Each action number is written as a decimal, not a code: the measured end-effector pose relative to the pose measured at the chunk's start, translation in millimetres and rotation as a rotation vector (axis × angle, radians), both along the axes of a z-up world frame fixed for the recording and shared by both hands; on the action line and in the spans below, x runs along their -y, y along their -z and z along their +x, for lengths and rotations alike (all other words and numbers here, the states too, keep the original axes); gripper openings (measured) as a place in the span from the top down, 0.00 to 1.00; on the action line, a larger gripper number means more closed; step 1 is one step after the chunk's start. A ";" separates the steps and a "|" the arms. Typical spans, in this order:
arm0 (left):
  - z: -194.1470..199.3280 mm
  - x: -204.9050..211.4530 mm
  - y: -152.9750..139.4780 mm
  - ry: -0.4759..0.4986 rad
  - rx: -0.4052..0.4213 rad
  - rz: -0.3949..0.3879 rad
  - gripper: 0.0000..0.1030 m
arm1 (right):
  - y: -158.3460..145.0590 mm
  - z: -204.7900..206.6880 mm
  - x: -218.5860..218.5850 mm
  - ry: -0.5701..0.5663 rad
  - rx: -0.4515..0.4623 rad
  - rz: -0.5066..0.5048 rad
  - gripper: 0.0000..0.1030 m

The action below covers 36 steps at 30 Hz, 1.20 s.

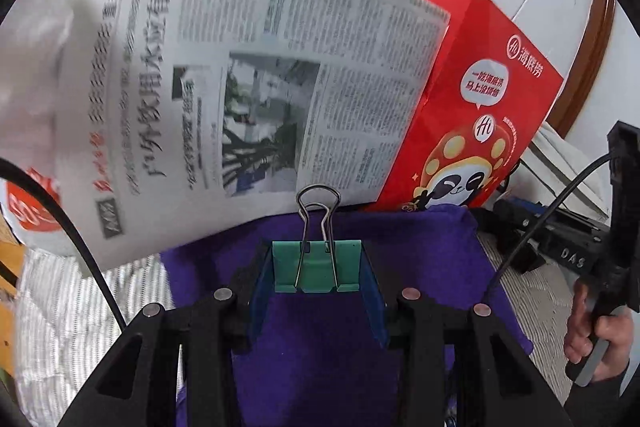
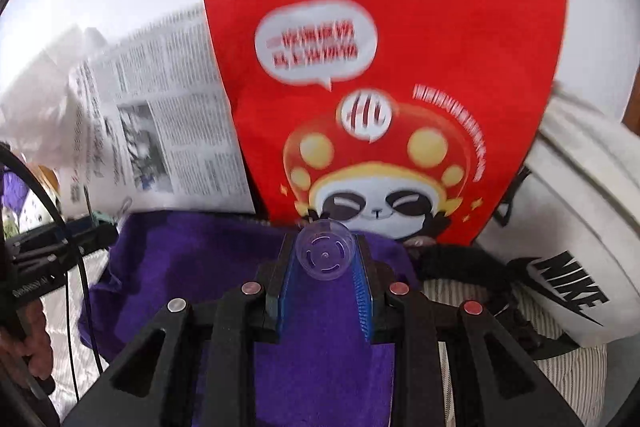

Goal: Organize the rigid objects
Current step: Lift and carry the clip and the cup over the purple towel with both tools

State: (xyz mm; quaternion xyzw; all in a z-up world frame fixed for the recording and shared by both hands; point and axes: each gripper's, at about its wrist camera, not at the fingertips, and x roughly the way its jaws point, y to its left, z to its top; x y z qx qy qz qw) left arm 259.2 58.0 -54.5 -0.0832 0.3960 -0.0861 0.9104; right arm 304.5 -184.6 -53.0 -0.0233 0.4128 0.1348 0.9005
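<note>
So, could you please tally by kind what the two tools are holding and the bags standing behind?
Green metal binder clip: 1
Clear round plastic cup: 1
Red paper bag: 1
White Nike bag: 1
Total: 4

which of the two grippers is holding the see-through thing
The right gripper: its fingers clamp a small clear plastic cup. The left gripper holds an opaque green binder clip instead.
</note>
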 end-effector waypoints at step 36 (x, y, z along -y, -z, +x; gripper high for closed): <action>29.8 20.1 76.0 -0.003 -0.183 0.094 0.62 | 102.8 33.6 -1.8 -0.089 -0.259 -0.059 0.48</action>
